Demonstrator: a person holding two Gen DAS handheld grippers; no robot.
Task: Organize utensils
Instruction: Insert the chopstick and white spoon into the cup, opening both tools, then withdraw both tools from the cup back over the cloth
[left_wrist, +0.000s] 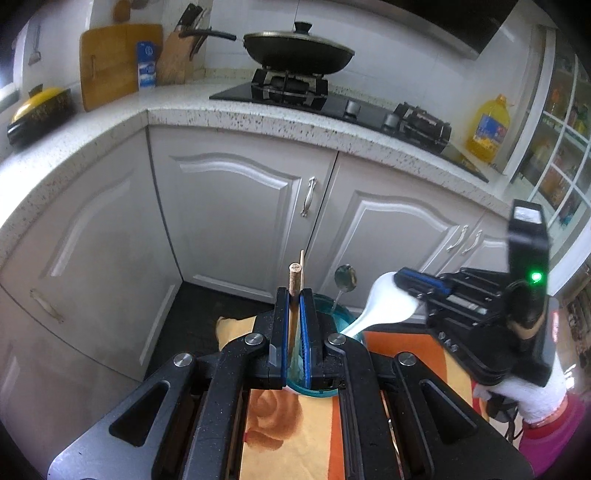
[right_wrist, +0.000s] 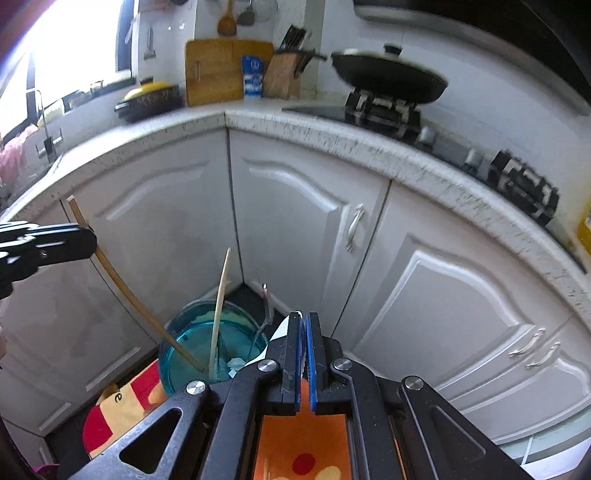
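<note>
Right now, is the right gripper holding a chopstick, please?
No, the right gripper is clamped on a white spoon; the left gripper holds the chopstick.

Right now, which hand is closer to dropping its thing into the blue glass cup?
Probably the left. The left gripper holds a chopstick whose lower end already dips into the cup. The right gripper grips a white spoon beside the rim.

A home kitchen: a speckled stone desk (left_wrist: 258, 122) wraps the corner over white panelled cabinets (left_wrist: 236, 206), carrying a gas hob (left_wrist: 291, 90) with a lidded wok (left_wrist: 299, 48), a knife block (left_wrist: 175, 55), a cutting board (left_wrist: 110, 62) and an oil bottle (left_wrist: 487, 129).
</note>
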